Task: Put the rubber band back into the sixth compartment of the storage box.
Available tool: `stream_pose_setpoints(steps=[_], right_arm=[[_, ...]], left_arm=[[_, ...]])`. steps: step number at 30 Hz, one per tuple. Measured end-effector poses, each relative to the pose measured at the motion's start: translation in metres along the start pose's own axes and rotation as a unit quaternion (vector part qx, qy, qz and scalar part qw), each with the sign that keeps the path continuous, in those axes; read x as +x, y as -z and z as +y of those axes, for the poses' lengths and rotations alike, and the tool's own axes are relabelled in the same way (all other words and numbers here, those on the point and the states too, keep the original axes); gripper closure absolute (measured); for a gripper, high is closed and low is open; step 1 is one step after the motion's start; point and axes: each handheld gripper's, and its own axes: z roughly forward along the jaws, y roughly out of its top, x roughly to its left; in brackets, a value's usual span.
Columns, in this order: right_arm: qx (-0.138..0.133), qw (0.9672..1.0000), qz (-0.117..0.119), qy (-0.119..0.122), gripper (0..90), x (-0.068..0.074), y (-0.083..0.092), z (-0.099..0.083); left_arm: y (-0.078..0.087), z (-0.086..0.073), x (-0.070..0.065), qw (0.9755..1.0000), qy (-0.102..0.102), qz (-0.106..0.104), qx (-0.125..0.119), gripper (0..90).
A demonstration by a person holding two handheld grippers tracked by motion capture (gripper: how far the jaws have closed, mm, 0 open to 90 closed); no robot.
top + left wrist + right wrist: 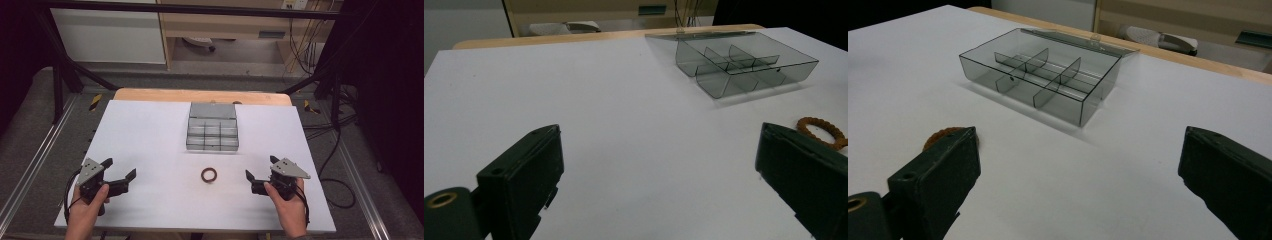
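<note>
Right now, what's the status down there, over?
Left hand-held gripper open, empty. Right hand-held gripper open, empty. Brown beaded bracelet lies between them on the white table. Clear grey plastic divider box open beyond it; nothing in the way.

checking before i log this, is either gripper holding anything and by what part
Nothing is held. The left gripper and right gripper both stand open over the table, and the brown bracelet lies untouched between them.
</note>
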Motion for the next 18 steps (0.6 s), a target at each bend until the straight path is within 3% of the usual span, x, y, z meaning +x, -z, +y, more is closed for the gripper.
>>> stream_pose_setpoints(steps=[4, 7, 15, 18], right_arm=[[0.005, 1.0000, 0.004, -0.002, 6.1, 0.006, -0.001, 0.004], [0.017, 0.9996, 0.021, -0.005, 7.2, 0.008, -0.006, 0.011], [0.027, 0.9991, 0.031, 0.011, 5.8, 0.008, -0.026, 0.041], [0.023, 0.9989, 0.031, 0.025, 5.0, 0.010, -0.041, 0.059]], left_arm=[[-0.001, 0.001, -0.001, 1.0000, -0.001, -0.004, -0.002, 5.0], [-0.002, 0.000, -0.002, 1.0000, -0.005, -0.005, 0.000, 5.0], [-0.003, -0.001, 0.000, 1.0000, 0.003, 0.000, 0.001, 3.9], [-0.003, 0.000, -0.001, 1.0000, 0.003, 0.000, 0.002, 3.9]])
